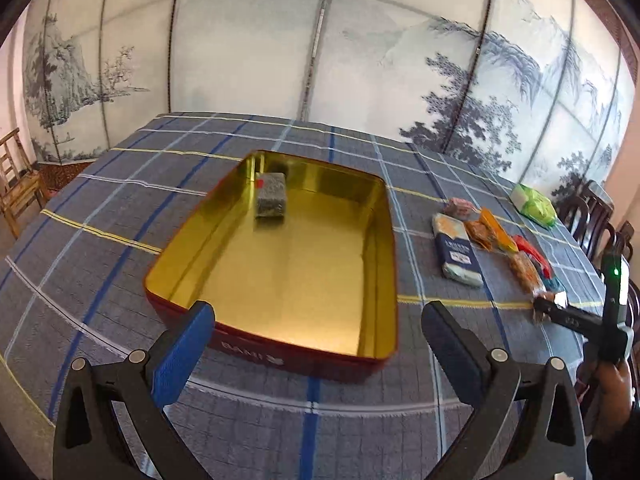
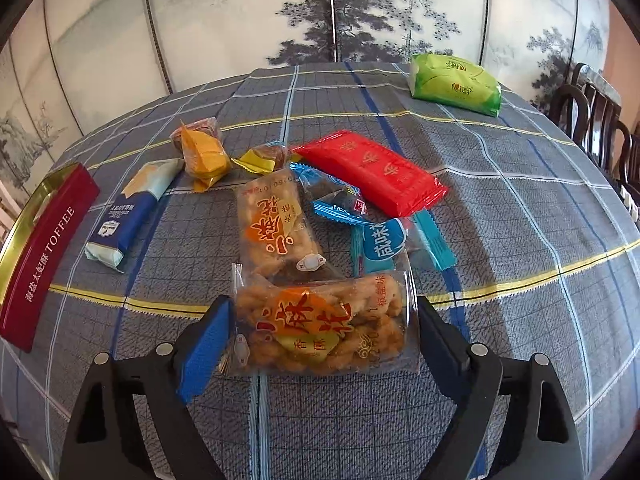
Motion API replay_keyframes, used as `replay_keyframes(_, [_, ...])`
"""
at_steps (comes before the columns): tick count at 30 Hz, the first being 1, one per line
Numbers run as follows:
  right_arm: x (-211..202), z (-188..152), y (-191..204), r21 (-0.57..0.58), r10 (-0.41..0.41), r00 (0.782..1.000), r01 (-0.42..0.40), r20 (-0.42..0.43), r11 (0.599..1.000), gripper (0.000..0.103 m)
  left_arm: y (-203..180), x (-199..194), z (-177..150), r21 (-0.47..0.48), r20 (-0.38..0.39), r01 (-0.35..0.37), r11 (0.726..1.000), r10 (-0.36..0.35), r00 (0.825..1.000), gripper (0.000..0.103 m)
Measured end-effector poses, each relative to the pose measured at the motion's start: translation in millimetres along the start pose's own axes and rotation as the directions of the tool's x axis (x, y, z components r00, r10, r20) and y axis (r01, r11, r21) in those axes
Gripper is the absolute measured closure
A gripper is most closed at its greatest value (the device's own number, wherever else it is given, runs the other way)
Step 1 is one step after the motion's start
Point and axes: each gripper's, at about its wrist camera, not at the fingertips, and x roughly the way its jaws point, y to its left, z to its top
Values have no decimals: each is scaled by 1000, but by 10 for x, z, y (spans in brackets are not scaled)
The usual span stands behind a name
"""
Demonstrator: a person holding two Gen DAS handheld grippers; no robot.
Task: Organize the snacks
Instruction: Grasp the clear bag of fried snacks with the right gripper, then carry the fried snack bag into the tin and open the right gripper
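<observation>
A red toffee tin [image 1: 372, 248] with a gold inside lies open on the plaid tablecloth; one grey wrapped snack [image 1: 272, 198] sits in its far left corner. My left gripper [image 1: 316, 344] is open and empty at the tin's near edge. In the right wrist view, my right gripper [image 2: 322, 328] is open, its fingers either side of a clear pack of fried twists [image 2: 320, 320] lying on the cloth. Behind it lie a second twist pack [image 2: 276, 224], a red packet [image 2: 372, 172], blue packets [image 2: 384, 244], a dark blue biscuit pack [image 2: 128, 216] and orange sweets [image 2: 202, 152].
A green tissue pack [image 2: 456, 82] lies at the table's far right. The tin's red side [image 2: 44, 256] shows at the left of the right wrist view. Dark chairs [image 2: 592, 120] stand by the right edge, a wooden chair [image 1: 16, 184] at the left. A painted screen stands behind.
</observation>
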Motion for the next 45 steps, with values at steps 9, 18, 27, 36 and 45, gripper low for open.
replay_keyframes(9, [-474, -164, -105, 15, 30, 997, -31, 68, 999, 28, -423, -184, -348, 108, -1, 74, 991, -74, 997, 1])
replay_keyframes(18, [-909, 282, 387, -125, -50, 973, 79, 223, 989, 28, -505, -341, -625, 119, -6, 35, 992, -34, 999, 1])
replay_keyframes(27, [-764, 617, 917, -171, -26, 964, 74, 264, 982, 27, -264, -567, -795, 107, 37, -77, 991, 74, 997, 1])
replay_keyframes(36, [-709, 708, 1471, -246, 9, 964, 59, 266, 967, 27, 21, -619, -996, 63, 0, -134, 989, 135, 991, 1])
replay_keyframes(45, [-657, 701, 1948, -316, 53, 964, 33, 260, 948, 27, 200, -677, -1104, 27, -13, -151, 988, 152, 988, 1])
